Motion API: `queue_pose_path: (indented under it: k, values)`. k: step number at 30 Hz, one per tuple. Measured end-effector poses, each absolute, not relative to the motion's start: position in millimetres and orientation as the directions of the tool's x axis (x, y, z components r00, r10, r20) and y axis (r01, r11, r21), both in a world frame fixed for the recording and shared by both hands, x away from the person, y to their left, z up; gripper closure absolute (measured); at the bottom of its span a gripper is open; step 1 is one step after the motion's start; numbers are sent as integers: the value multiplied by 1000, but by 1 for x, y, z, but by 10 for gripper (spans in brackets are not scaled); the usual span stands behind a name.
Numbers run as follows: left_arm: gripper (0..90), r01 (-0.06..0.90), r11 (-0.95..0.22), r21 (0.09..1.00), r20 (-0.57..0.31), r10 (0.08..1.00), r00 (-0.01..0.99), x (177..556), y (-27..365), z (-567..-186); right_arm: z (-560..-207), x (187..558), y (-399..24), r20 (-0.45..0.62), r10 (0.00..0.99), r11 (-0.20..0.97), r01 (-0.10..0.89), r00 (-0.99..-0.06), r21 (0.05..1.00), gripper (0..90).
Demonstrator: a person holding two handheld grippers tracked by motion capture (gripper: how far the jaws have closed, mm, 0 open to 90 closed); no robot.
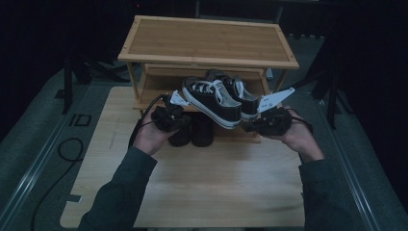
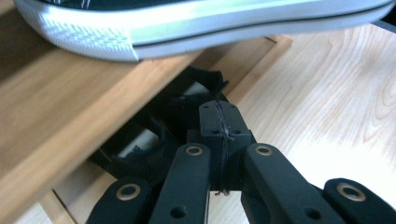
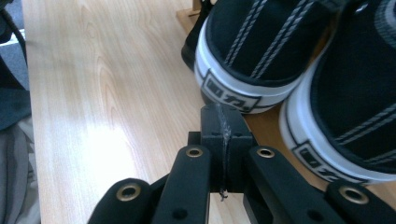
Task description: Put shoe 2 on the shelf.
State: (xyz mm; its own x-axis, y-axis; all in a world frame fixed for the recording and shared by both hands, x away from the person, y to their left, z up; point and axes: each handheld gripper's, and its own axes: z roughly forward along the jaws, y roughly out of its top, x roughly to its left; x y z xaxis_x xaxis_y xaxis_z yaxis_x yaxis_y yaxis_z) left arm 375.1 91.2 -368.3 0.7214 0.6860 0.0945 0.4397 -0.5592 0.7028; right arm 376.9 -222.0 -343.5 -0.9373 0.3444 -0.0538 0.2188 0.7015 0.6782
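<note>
A pair of black canvas sneakers with white soles rests on the lower shelf (image 1: 155, 86) of a wooden shoe rack (image 1: 207, 41), heels jutting past its front edge. The near sneaker (image 1: 211, 98) lies in front of the far one (image 1: 239, 91). My left gripper (image 1: 183, 120) is shut and empty, just below the near sneaker's white sole (image 2: 210, 28). My right gripper (image 1: 251, 127) is also shut and empty, its tips (image 3: 219, 116) right at the two heels (image 3: 252, 60) (image 3: 350, 107). In the left gripper view my own tips (image 2: 218, 114) point at dark shoes under the shelf.
A pair of dark shoes (image 1: 192, 130) (image 2: 154, 140) stands on the table beneath the lower shelf. The rack sits at the far end of a light wooden table (image 1: 202, 187). A black cable (image 1: 57, 168) runs over the grey floor at the left.
</note>
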Motion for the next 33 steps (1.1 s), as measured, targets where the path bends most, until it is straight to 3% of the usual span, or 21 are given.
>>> queue_pose_path:
  k: [17,33]
  values:
    - [900,426,-572,701,218,740,637,400,73,-361,-380,379,-216,-18,323,720,233,-946,653,898]
    - [900,456,-571,683,279,780,560,417,69,-369,-389,379,-217,0,323,715,244,-946,655,897]
